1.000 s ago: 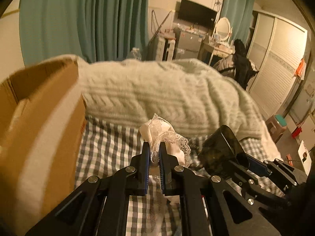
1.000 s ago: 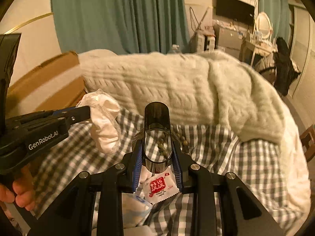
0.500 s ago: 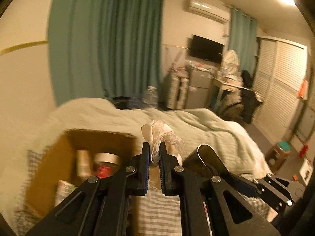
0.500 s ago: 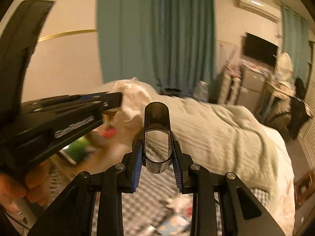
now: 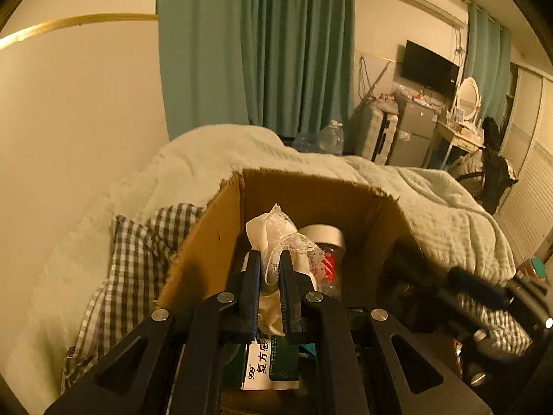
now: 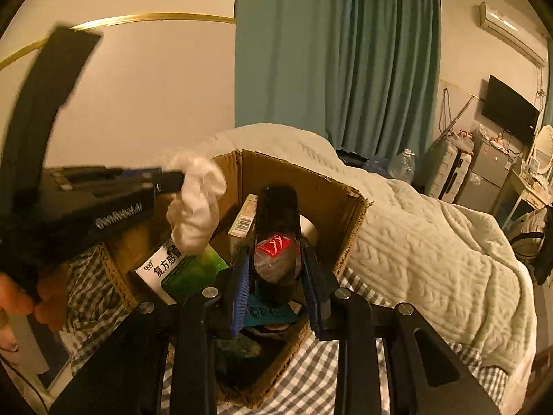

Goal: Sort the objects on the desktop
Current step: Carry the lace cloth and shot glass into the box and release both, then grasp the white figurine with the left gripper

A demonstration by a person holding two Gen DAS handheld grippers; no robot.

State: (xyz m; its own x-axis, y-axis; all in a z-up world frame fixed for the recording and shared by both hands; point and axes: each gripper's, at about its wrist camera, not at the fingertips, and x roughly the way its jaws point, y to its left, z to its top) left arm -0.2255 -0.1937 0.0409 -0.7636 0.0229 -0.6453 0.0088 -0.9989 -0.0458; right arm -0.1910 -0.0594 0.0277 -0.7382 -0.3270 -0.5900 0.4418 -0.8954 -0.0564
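Note:
My left gripper (image 5: 269, 259) is shut on a white lace-trimmed cloth (image 5: 276, 235) and holds it over the open cardboard box (image 5: 311, 186); the cloth also shows in the right wrist view (image 6: 195, 207). My right gripper (image 6: 276, 259) is shut on a dark translucent plastic piece (image 6: 276, 207), held above the same box (image 6: 349, 214). In the box lie a green and white medicine carton (image 6: 179, 269), a second carton standing on edge (image 6: 243, 218), and a jar with a white lid (image 5: 325, 238).
The box stands on a grey checked sheet (image 6: 311, 380) on a bed. A cream knitted blanket (image 6: 432, 228) is heaped behind and to the right. A wall is at the left, teal curtains (image 5: 259, 52) behind, furniture at the far right.
Both grippers have risen from the checked sheet and swung left, so they now hang over the open box with their loads still held. The box's contents have come into view.

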